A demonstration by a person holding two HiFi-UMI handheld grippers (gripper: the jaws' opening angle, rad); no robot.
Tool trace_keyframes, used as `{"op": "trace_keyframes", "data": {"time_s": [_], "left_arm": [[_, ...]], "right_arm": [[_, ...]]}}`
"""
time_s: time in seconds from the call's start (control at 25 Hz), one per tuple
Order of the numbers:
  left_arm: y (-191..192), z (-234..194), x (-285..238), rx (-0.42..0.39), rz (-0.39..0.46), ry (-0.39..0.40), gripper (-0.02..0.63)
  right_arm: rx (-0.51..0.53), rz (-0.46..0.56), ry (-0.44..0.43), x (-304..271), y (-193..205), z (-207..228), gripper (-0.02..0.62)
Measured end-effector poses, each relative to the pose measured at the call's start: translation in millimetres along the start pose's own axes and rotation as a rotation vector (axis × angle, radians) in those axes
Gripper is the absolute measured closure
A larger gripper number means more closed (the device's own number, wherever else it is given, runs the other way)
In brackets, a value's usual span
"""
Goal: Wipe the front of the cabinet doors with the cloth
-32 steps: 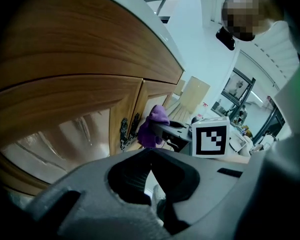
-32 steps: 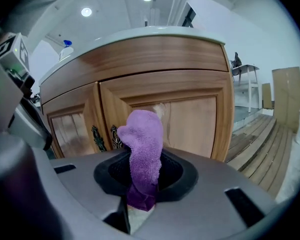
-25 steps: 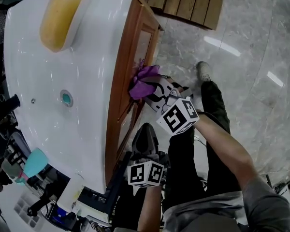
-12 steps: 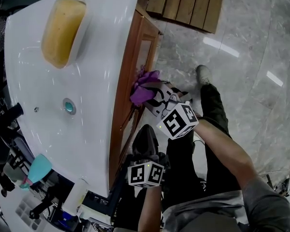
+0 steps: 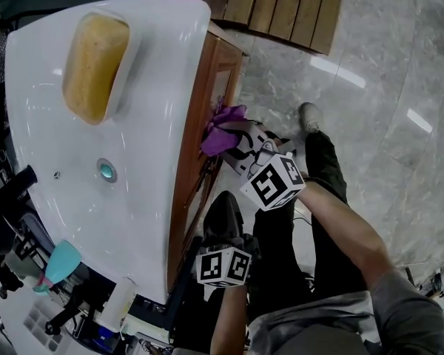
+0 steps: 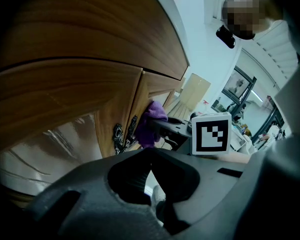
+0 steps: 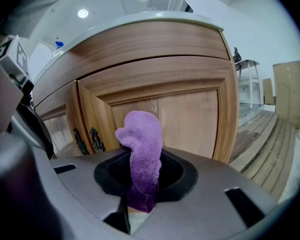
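While pale marble floor (image 5: pixel 370 124) spread beside the vanity, its white surface (image 5: pixel 155 87) overhung the wooden cabinet doors (image 7: pixel 190 109). The right hand-held gripper (image 7: pixel 140 194) pinched the purple cloth (image 7: pixel 140 139) against a door front. The left hand-held gripper (image 6: pixel 150 176) hung nearby, pressed together, empty.

Cabinet doors (image 7: pixel 185 109) of warm brown wood show straight grain under a smooth, low-sheen finish; their small dark handles (image 7: pixel 88 140) look like ornate metal. The cloth (image 7: pixel 140 144) is purple terry, soft, fuzzy and matt. The right tongs (image 7: pixel 140 204) and left tongs (image 6: pixel 152 194) have dark grey bodies of matt, faintly grainy plastic. The tabletop (image 5: pixel 155 87) is white, smooth and highly glossy, with glare spots. A yellow sponge (image 5: pixel 95 56) looks porous and dull. The floor (image 5: pixel 385 87) is grey veined stone, polished and reflective. Slatted boards (image 5: pixel 281 2) are plain brown wood.
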State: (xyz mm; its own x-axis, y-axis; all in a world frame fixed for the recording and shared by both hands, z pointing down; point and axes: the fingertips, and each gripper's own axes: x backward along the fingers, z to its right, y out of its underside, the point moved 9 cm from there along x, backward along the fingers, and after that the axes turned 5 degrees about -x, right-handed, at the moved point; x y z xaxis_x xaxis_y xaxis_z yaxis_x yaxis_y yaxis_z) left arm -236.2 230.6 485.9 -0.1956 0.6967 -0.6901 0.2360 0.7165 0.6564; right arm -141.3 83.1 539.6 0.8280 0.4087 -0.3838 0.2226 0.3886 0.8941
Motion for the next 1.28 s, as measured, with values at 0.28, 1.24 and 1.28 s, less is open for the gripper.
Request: {"op": "trace_keyframes", "data": {"time_s": [0.28,1.24,1.28], "left_arm": [[-8,5,-10,0.003,0.004,-0.005,0.598],[-21,35,-32,0.034,-0.004,-0.037,0.598],[-21,37,-33,0.034,-0.005,-0.037,0.598]], "right_arm": [[-0.003,0.001,0.014,2,-6,18,0.506],[0.007,0.003,0.075,7,-29,85,0.506],[0.007,0.003,0.078,7,-29,87,0.506]]}}
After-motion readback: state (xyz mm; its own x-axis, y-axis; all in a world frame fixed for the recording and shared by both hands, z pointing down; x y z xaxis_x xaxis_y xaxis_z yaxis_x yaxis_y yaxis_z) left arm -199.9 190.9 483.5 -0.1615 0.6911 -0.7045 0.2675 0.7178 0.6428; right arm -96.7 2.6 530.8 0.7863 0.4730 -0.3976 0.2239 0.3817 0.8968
